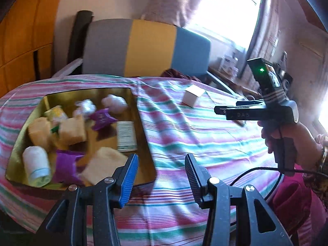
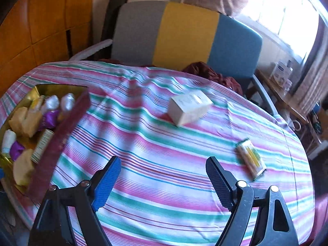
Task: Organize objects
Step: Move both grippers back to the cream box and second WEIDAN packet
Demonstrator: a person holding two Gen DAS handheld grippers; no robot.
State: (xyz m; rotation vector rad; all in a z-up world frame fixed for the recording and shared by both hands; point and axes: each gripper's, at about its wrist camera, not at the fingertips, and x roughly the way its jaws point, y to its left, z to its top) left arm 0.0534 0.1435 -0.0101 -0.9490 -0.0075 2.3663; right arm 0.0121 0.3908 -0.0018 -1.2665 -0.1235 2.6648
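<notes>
A gold-lined box (image 1: 141,123) (image 2: 61,135) sits at the left of the striped tablecloth (image 1: 205,143) (image 2: 153,153), holding several items: yellow sponges (image 1: 71,131), purple packets (image 1: 102,119), a white roll (image 1: 37,165) and a labelled bottle (image 1: 126,136). A white carton (image 1: 192,96) (image 2: 189,107) lies further back on the cloth. A small green-yellow packet (image 2: 251,158) lies to the right. My left gripper (image 1: 162,172) hangs open beside the box's near right corner, nothing between its fingers. My right gripper (image 2: 162,176) is open over bare cloth; in the left wrist view it (image 1: 221,109) is held by a hand.
A chair (image 1: 147,47) (image 2: 184,37) with grey, yellow and blue panels stands behind the table. A dark red cloth (image 2: 213,73) lies at the table's far edge. A side shelf (image 2: 287,94) with jars stands under the bright window at right. A black cable (image 1: 256,174) trails from the hand.
</notes>
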